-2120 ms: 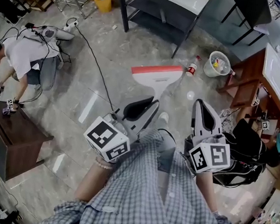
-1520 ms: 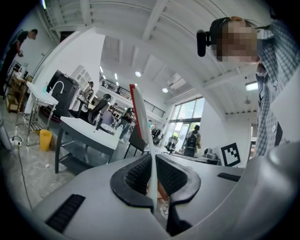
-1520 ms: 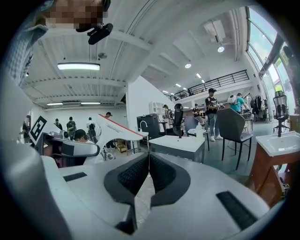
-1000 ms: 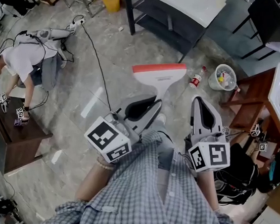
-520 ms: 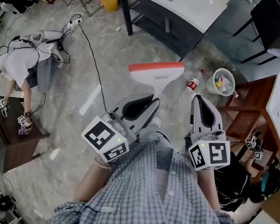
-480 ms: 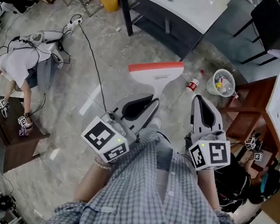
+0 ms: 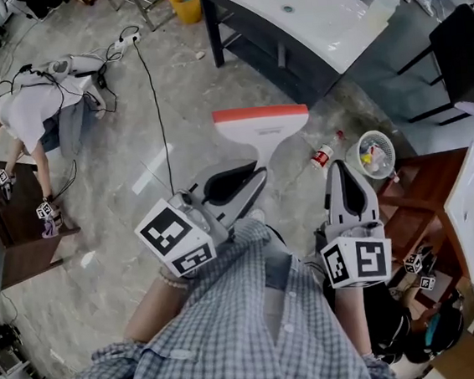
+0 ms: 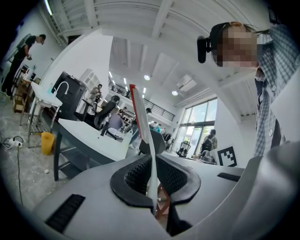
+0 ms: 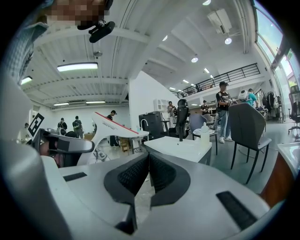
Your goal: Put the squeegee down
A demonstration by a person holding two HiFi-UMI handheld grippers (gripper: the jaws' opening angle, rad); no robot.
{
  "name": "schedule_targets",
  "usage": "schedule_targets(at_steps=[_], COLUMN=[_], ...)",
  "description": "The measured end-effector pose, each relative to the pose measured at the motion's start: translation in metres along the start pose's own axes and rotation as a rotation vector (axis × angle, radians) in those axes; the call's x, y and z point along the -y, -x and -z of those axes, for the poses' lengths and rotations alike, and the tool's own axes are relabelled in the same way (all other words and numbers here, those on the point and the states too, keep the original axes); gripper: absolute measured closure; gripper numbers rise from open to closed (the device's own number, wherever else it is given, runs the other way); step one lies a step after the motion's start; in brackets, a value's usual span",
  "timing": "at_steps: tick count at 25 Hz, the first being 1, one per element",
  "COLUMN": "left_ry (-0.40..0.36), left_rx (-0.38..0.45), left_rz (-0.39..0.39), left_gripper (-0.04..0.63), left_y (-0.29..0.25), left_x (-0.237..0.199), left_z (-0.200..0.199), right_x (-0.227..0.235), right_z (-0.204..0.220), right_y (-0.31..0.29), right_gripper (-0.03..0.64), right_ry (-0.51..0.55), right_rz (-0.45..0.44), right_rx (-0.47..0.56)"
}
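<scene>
Workshop, marble floor (image 7: 125,162) | left claw (image 7: 251,181) was clamped on squeegee (image 7: 261,125) handle, blade up in the air, over floor near white tabletop (image 7: 311,13) | right claw (image 7: 341,169) was closed, empty | put-down not done: lowering and release left.

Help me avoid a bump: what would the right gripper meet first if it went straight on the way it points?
Probably the white sink counter, which lies dead ahead of the shut right gripper. How far off it is I cannot tell.
</scene>
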State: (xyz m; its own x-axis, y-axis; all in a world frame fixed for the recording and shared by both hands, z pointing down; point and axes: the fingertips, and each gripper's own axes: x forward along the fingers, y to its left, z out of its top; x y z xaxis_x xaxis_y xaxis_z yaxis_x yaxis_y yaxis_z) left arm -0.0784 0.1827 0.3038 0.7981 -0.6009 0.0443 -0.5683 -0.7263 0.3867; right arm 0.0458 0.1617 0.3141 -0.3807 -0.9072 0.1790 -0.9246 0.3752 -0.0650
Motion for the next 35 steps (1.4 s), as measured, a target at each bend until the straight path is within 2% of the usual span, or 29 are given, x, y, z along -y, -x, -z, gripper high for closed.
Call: schedule_targets(at_steps=[8,13,15,19,23,27,31,35], left_ry=[-0.009,-0.008,-0.004,-0.005,-0.005,-0.044,-0.016,-0.019], left_rx=[0.016,0.018,0.019,0.013,0.010,-0.004,0.007,-0.004], left_rz=[-0.024,-0.021,-0.020,-0.015,-0.007,0.007,0.026,0.041], left_gripper=[0.561,0.561,0.561,0.561,0.561,0.561,0.561,0.561], left_y=[-0.026,-0.042,-0.042,-0.049,-0.054,-0.059,-0.069,-0.078], left_x=[-0.010,-0.011,-0.011,-0.013,-0.010,-0.005,-0.008,-0.019], left_z=[-0.011,-0.019,-0.017,-0.016,-0.017,-0.019,-0.025,-0.030], right_x=[0.028,0.042,0.044,0.058,0.065,0.066,0.074,0.081], right_z=[-0.003,-0.007,-0.004,-0.002,0.001,0.002,0.002,0.001], right_y=[-0.018,-0.027,-0.027,-0.027,-0.020,-0.015,-0.019,-0.030], right_gripper=[0.607,0.607,0.607,0.607,0.607,0.607,0.607,0.607], right_ry=[0.000,0.038,0.017,-0.038,-0.012,-0.006,-0.012,-0.018], right_rz=[-0.007,0.006,0.006,0.031,0.061,0.069,0.080,0.105], right_rx=[0.005,-0.006,-0.009,-0.010,-0.025,-0.023,-0.028,-0.031])
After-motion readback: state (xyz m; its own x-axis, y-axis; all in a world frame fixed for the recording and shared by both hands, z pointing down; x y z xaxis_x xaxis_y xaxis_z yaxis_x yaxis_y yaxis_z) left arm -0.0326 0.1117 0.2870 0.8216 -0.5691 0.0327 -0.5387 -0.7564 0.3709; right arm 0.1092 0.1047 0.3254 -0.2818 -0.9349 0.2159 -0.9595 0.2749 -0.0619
